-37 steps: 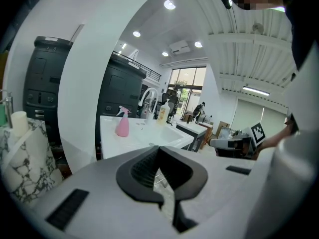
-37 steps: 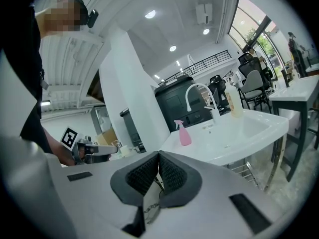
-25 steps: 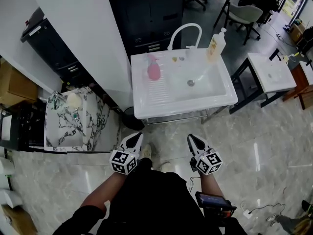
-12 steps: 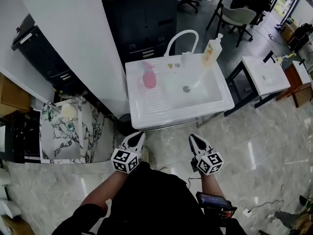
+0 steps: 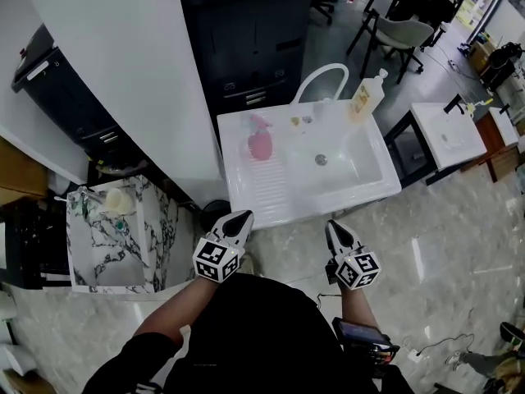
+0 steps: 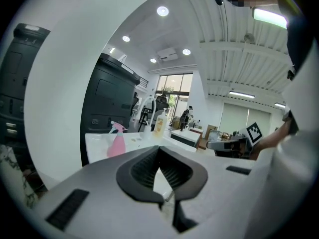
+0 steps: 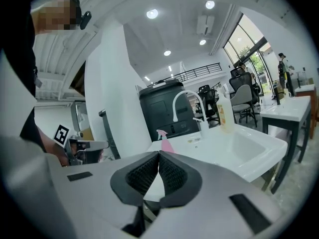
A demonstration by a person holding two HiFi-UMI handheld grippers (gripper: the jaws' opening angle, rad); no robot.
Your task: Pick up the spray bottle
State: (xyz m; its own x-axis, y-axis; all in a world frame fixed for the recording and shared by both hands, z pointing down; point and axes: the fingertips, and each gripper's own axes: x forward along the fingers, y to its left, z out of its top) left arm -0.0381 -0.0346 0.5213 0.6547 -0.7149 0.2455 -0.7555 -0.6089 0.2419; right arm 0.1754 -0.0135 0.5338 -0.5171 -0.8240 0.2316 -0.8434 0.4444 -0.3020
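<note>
Pink spray bottle (image 5: 259, 142) stands upright on the ribbed drainer at the left side of the white sink (image 5: 373, 183), left of the basin and drain. Nothing touches it. A curved white faucet (image 5: 316, 79) rises at the sink's back edge, and a yellowish soap bottle (image 5: 367, 97) stands at the sink's back right corner. A black cabinet (image 5: 246, 23) stands right behind the sink.

Left gripper (image 5: 244, 215) is held in front of the sink's front left edge, over the floor and well apart from the spray bottle. It points toward the sink. In the left gripper view its jaws are clenched tip to tip with nothing between them.

Right gripper (image 5: 331, 225) is held in front of the sink's front edge, right of the left gripper, also off the worktop. Its jaws are clenched too and it is empty.

A marble-patterned basin (image 5: 90, 245) sits on the floor left of the sink. A second white basin (image 5: 447, 134) on a dark frame stands right of the sink. The person stands facing the sink.
</note>
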